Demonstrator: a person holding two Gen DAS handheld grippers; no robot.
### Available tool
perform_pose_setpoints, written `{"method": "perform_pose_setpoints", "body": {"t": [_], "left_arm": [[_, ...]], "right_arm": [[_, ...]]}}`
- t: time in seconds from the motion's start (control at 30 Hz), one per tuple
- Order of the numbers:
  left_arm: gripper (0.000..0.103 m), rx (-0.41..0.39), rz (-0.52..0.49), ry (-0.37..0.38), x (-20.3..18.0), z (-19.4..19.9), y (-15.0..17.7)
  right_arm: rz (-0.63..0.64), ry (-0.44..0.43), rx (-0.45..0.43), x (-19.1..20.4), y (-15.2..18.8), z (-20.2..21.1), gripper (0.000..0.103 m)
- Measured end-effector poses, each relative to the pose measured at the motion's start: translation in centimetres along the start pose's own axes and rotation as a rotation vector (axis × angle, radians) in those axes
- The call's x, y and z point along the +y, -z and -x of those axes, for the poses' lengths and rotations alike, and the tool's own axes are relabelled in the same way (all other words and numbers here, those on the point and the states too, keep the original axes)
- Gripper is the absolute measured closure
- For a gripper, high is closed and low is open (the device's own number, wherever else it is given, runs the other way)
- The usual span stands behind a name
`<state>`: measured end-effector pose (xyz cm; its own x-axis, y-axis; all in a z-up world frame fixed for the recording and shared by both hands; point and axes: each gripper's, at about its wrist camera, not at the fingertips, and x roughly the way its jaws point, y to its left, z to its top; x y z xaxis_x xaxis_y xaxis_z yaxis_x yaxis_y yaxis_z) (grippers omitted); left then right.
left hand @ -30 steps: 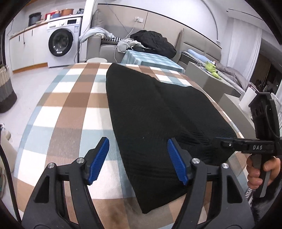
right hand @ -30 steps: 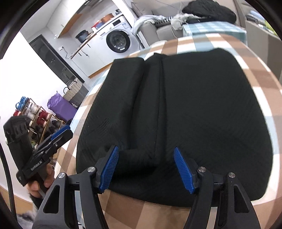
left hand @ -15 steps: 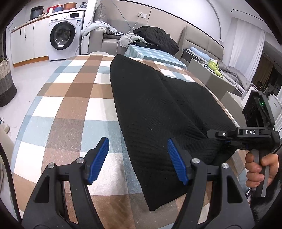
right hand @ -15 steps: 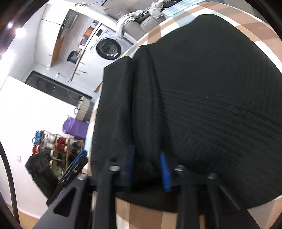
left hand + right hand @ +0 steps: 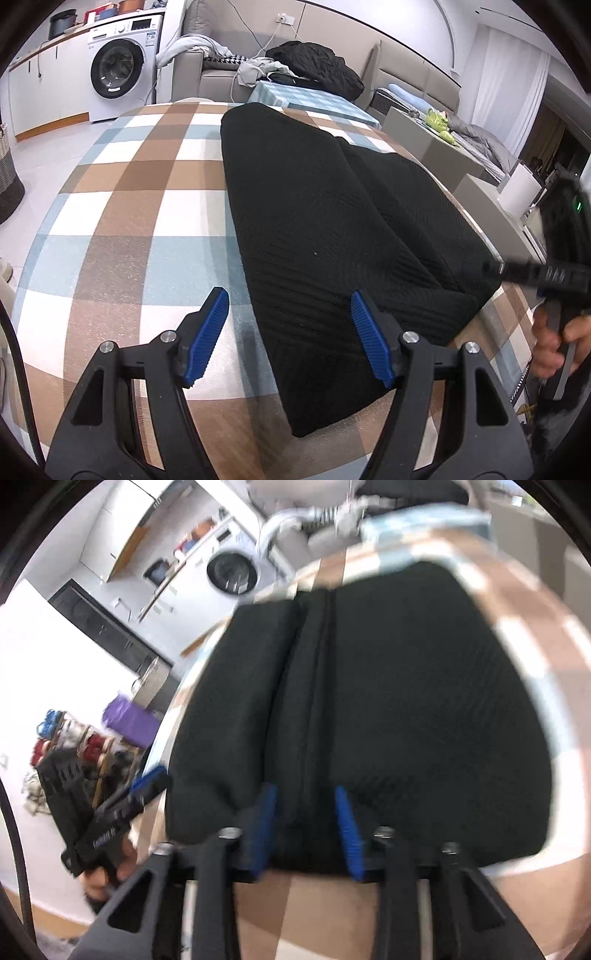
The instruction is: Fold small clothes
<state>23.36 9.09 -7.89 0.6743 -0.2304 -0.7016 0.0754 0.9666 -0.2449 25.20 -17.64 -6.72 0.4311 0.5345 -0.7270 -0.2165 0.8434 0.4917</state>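
**Right fingers pinching the near hem; left not yet on the cloth**

The black knitted garment (image 5: 332, 236) lies flat, lengthwise along the checked surface (image 5: 122, 206), partly folded with a ridge down its middle. Your right gripper (image 5: 304, 830) has its fingers closing on the near edge at that ridge; blur hides whether they are fully clamped. Your left gripper (image 5: 290, 334) hovers with fingers wide apart, straddling the garment's left near edge. Next, grip that corner too, then lift both together.

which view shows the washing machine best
The left wrist view: the washing machine is sharp, with door, panel and front unobstructed. In the right wrist view it is smaller and motion-blurred, with only the round door clearly readable.
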Motion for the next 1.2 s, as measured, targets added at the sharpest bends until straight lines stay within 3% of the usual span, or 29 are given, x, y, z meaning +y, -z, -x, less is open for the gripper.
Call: {"method": "perform_pose_setpoints", "body": {"t": [0.13,0.2,0.3,0.33,0.4,0.43,0.5,0.6,0.67,0.8,0.87,0.9,0.97,1.03,1.1,1.13,1.2], "left_arm": [[0.037,0.005,0.001,0.003,0.1,-0.2,0.0],[0.037,0.003,0.000,-0.005,0.1,-0.1,0.0],[0.037,0.003,-0.001,-0.003,0.1,0.1,-0.1],[0.037,0.004,-0.003,-0.002,0.1,0.1,-0.1],[0.037,0.004,-0.003,-0.003,0.1,0.2,0.0],[0.037,0.005,0.000,0.002,0.2,0.1,0.0],[0.037,0.015,0.007,0.012,0.3,0.0,0.0],[0.036,0.045,-0.003,-0.013,0.3,-0.6,0.2],[0.036,0.061,-0.011,-0.023,0.4,-1.0,0.3],[0.036,0.072,-0.004,-0.018,0.8,-1.2,0.5],[0.036,0.074,-0.002,-0.011,0.9,-1.2,0.5],[0.036,0.072,-0.002,-0.012,0.9,-1.2,0.5],[0.036,0.073,-0.002,-0.012,1.0,-1.3,0.5],[0.036,0.074,0.000,-0.012,1.0,-1.3,0.5],[0.036,0.073,-0.002,-0.016,1.0,-1.2,0.5],[0.036,0.070,-0.002,-0.016,1.0,-1.2,0.4],[0.036,0.065,-0.005,-0.009,0.9,-0.9,0.4]], "right_arm": [[0.079,-0.068,-0.008,2.6,-1.5,-1.8,0.061],[0.117,-0.094,0.041,3.7,-2.0,-4.4,0.061],[0.128,-0.077,0.121,4.0,-2.2,-7.7,0.061],[0.154,-0.056,0.121,4.4,-2.4,-8.3,0.066],[0.186,-0.047,0.094,5.1,-2.6,-7.8,0.086],[0.200,-0.074,0.032,5.5,-2.9,-6.5,0.095],[0.250,-0.039,-0.063,6.5,-3.1,-4.1,0.095],[0.240,0.047,-0.067,5.6,-2.9,-3.5,0.097],[0.196,0.066,-0.031,4.0,-2.8,-4.5,0.096],[0.098,-0.074,0.057,1.9,-2.1,-4.7,0.086],[0.084,-0.127,0.057,1.8,-1.2,-4.5,0.066],[0.073,-0.160,0.062,1.8,-1.0,-4.5,0.062],[0.052,-0.209,0.075,1.7,-0.8,-4.9,0.060],[0.064,-0.199,0.102,2.4,-0.9,-6.1,0.060],[0.100,-0.182,0.131,2.8,-0.5,-7.2,0.073],[0.132,-0.169,0.133,3.6,-0.5,-7.5,0.090],[0.187,-0.161,0.094,5.4,-0.9,-6.9,0.094]]}}
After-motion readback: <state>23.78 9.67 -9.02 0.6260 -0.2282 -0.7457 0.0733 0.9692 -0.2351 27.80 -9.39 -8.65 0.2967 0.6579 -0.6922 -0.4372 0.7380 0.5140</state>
